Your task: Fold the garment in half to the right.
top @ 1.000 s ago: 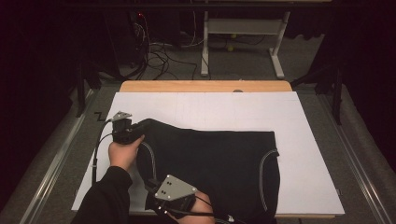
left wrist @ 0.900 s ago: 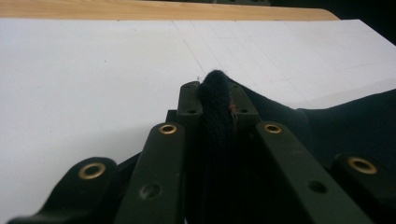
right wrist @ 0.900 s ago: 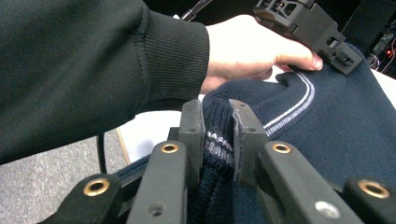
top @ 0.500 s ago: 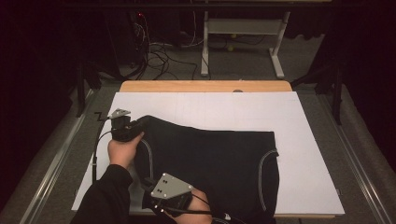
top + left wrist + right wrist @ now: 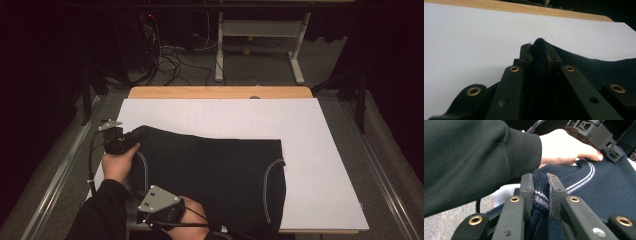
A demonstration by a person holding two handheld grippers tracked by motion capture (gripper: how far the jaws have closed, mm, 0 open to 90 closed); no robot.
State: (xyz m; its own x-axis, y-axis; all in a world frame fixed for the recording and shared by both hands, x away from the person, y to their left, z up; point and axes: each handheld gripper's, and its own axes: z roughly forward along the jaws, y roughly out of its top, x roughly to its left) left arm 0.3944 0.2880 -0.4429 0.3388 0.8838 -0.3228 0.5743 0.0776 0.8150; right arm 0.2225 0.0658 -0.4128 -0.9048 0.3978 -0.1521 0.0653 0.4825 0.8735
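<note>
A dark navy knit garment [image 5: 215,165] with pale piping lies flat on the white sheet [image 5: 310,150] that covers the table. My left gripper [image 5: 131,137] is shut on the garment's far left corner; in the left gripper view a fold of black knit [image 5: 539,47] is pinched between the jaws. At the near left edge my right gripper [image 5: 145,190] is shut on the ribbed hem [image 5: 540,192], with blue knit [image 5: 614,187] spreading beyond it. The right gripper view also shows the sleeved left hand [image 5: 566,147] and the left gripper [image 5: 596,137] farther off.
A wooden table edge [image 5: 220,92] runs along the far side of the sheet. Metal rails [image 5: 380,165] flank the table. Cables [image 5: 170,55] and a grey desk frame [image 5: 260,30] stand on the floor beyond. Bare white sheet lies right of and behind the garment.
Both hands have shifted to the left, and the garment has slid left with them across the sheet. Both grips stay the same.
</note>
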